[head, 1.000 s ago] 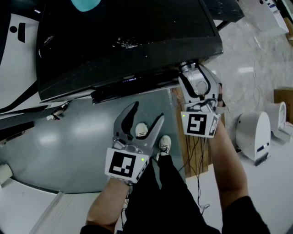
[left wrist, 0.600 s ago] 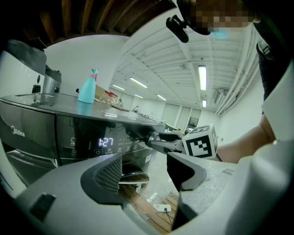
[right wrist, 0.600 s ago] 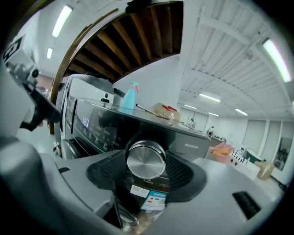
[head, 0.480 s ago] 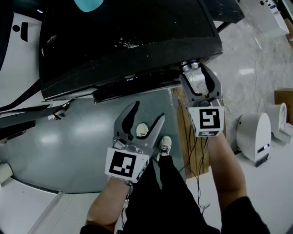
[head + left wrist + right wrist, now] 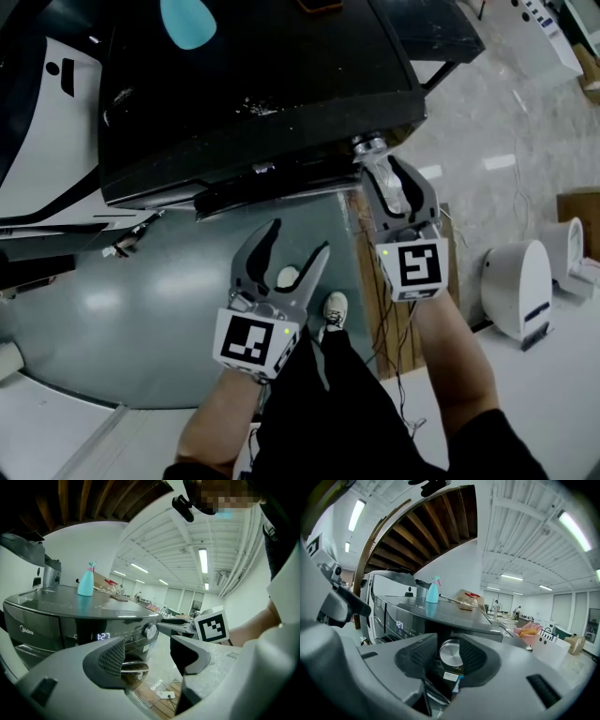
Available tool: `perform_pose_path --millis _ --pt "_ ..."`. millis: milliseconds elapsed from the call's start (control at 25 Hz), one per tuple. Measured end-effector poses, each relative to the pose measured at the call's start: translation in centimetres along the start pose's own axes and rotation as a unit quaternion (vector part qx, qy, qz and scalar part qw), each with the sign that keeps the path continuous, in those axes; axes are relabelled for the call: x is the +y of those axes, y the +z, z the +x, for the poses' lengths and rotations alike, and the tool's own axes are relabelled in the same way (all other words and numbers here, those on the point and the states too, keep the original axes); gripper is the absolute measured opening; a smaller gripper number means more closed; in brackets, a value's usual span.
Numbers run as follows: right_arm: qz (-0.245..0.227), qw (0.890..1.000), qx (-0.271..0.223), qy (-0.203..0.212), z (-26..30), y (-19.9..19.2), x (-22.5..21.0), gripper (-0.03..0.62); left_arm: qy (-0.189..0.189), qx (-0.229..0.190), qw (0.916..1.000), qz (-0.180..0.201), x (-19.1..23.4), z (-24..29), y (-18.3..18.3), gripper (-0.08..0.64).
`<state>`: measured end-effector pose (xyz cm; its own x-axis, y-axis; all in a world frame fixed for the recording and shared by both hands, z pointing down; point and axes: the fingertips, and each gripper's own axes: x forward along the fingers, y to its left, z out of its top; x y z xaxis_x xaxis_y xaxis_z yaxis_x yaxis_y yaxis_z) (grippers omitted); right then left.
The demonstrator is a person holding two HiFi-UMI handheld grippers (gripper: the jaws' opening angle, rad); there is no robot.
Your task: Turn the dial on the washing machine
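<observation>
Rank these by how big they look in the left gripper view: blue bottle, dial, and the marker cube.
1. marker cube
2. blue bottle, about as tall but narrower
3. dial
The cube is likely nearest.

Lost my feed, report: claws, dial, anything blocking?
Left claw open, empty, held back. Right claw just closing, pads on the dial. Nothing blocking it.

Head view: the top of the washing machine (image 5: 253, 94) hides most of the dial (image 5: 367, 145); blue spray bottle (image 5: 187, 21) cropped by upper edge.
</observation>
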<state>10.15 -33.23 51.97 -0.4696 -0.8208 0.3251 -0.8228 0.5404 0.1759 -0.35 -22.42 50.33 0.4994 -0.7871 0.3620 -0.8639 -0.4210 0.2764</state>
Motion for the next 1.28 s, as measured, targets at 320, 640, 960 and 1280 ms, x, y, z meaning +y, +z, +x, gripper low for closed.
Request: perform_pose_path --millis 320,640,960,1280 --pt "0.026 0.999 -0.007 0.046 -5.5 5.2 1.7 -0.002 -0.003 -0.035 0.9993 0.009 -3.0 -4.0 3.8 0.272" --pt "0.052 0.996 -0.044 0.063 -10.3 11.2 2.2 -0.003 0.018 -0.056 0.9979 0.028 -5.6 -8.4 7.3 0.268" --pt "0.045 0.992 -0.062 0.099 -15.8 14.6 4.6 -0.003 0.042 -0.086 0.994 0.052 -8.4 -13.2 10.1 0.202" --pt "0.051 0.989 -0.057 0.129 -18.7 15.1 7.0 -0.003 0.077 -0.072 0.9931 0.051 -8.6 -18.7 10.1 0.005"
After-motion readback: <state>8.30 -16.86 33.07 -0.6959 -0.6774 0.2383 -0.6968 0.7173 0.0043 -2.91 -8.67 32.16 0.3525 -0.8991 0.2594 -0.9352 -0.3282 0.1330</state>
